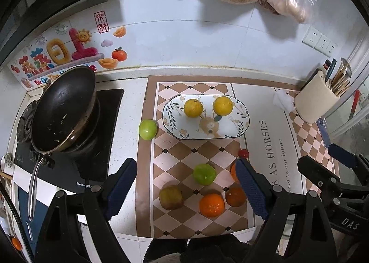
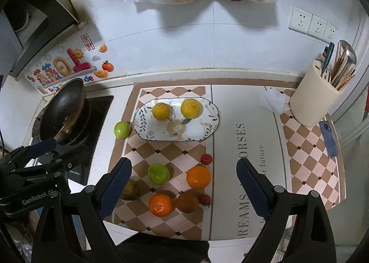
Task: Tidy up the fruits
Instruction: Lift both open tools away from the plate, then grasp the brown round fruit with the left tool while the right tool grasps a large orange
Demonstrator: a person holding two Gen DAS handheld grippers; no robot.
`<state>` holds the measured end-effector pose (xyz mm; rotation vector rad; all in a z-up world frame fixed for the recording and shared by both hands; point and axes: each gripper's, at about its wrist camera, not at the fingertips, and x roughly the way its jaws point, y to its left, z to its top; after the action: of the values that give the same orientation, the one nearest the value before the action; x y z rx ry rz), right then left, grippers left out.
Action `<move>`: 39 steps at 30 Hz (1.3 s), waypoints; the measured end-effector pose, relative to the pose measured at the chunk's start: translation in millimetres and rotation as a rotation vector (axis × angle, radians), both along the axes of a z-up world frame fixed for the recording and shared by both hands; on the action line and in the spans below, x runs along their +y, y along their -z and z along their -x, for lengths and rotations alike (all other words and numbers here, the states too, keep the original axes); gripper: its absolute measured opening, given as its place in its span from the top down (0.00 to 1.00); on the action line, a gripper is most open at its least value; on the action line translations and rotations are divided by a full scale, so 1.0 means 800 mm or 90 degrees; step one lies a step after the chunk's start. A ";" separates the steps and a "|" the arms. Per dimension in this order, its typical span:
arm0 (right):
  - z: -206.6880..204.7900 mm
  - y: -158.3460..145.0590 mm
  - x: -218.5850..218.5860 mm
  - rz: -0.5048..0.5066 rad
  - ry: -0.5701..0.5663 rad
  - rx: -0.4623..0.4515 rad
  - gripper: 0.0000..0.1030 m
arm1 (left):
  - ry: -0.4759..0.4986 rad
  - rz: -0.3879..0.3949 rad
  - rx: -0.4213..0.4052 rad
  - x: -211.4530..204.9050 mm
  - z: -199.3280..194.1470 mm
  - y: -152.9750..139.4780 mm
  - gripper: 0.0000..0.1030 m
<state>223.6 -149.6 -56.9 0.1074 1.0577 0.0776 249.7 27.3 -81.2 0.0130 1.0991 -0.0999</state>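
Both my grippers hang spread wide and empty above the fruit.
My left gripper (image 1: pixel 186 184) and right gripper (image 2: pixel 184 184) touch nothing; bare mat (image 2: pixel 244 110) lies right of the plate (image 2: pixel 214 122).

We look down and forward from above the near edge of the white counter in both views, each framed below by its own gripper's two blue-padded black fingers. Our left wrist view sits further left, taking in the black frying pan (image 1: pixel 62 110) large at its left and the other gripper (image 1: pixel 341 168) at its right edge. Our right wrist view sits further right, nearer the cream utensil holder (image 2: pixel 313 101). Both share the checkered brown-and-pink mat (image 1: pixel 184 152) (image 2: pixel 161 147), the oval floral plate (image 1: pixel 239 122) (image 2: pixel 207 122) and the tiled back wall, at middle distance.
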 end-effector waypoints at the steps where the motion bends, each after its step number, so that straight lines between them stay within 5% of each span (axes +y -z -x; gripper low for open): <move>1: 0.000 0.001 0.001 -0.002 -0.001 0.001 0.08 | -0.001 0.003 -0.001 0.002 0.001 0.000 0.15; 5: -0.006 0.019 0.003 -0.024 -0.002 0.029 0.08 | -0.010 0.010 0.005 0.009 -0.001 0.007 0.14; 7: -0.012 0.039 0.001 -0.040 -0.001 0.055 0.08 | -0.014 0.004 0.022 0.013 -0.007 0.020 0.04; 11: -0.030 0.101 -0.005 -0.070 0.006 0.123 0.08 | -0.027 -0.009 0.061 0.025 -0.018 0.058 0.03; 23: -0.072 0.300 -0.036 -0.123 0.080 0.333 0.15 | -0.045 -0.009 0.308 0.044 -0.039 0.239 0.03; 32: -0.103 0.350 -0.039 -0.113 0.090 0.377 0.24 | -0.048 0.002 0.402 0.034 -0.043 0.314 0.11; 39: -0.118 0.366 -0.034 -0.108 0.085 0.396 0.31 | -0.029 0.003 0.428 0.015 -0.035 0.332 0.35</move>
<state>318.3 -176.6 -349.9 0.3717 1.6602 0.0111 277.6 39.2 -346.8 -0.0536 1.7701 -0.0664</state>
